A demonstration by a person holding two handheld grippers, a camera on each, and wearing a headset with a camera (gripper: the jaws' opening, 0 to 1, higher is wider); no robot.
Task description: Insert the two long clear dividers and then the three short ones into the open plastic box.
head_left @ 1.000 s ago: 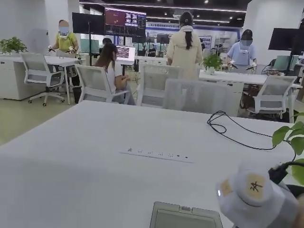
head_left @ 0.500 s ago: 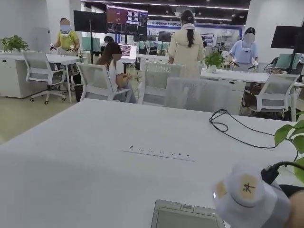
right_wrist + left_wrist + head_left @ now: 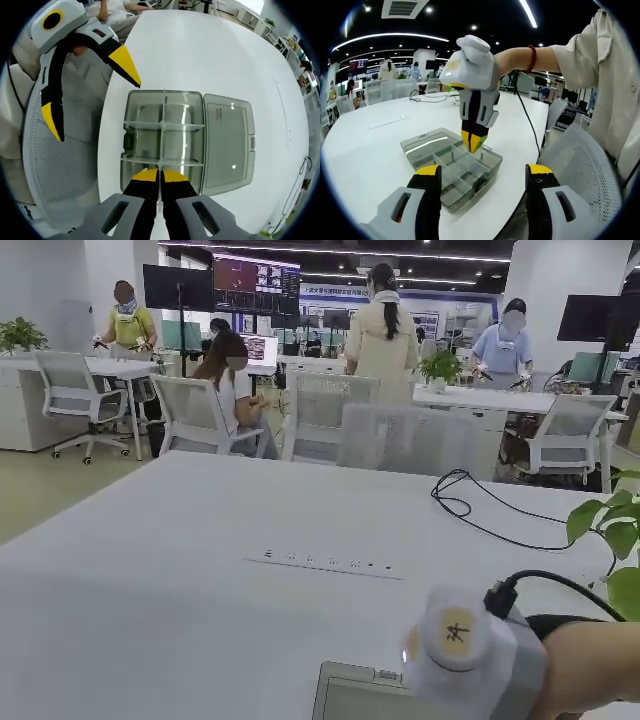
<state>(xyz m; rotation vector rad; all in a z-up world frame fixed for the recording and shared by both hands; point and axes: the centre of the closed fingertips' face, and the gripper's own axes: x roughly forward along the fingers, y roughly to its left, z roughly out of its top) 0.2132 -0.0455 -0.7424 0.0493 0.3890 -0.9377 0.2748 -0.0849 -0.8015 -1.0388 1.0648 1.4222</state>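
Gripping what looks like a short divider [image 3: 160,166] by its top edge, the right gripper [image 3: 160,175] is pointing straight down into the open box [image 3: 126,112]. Its jaws are clenched together on the thin clear piece, though the plastic is so transparent that this hold is a judgement, not a certainty. The box is sitting near the edge of the white table [image 3: 200,50], with its lid [image 3: 227,140] lying open on the side away from the person. The left gripper [image 3: 484,170] is hovering with its jaws spread wide and nothing in them, apart from the box, above a mesh chair [image 3: 70,165].

Several things could be going wrong from here. The divider may be missing its slots and going in tilted, then jamming against the two long dividers [image 3: 180,125] already standing across the box. Pushing harder could be sliding the box on the smooth table, because nothing is bracing it. Opening the jaws too early could be letting the piece fall flat into the compartment.

The held divider is standing on edge. Its long axis is running parallel to the edge where the lid joins and crossing the long dividers at a right angle — it is sitting at the end compartment nearest to the right gripper
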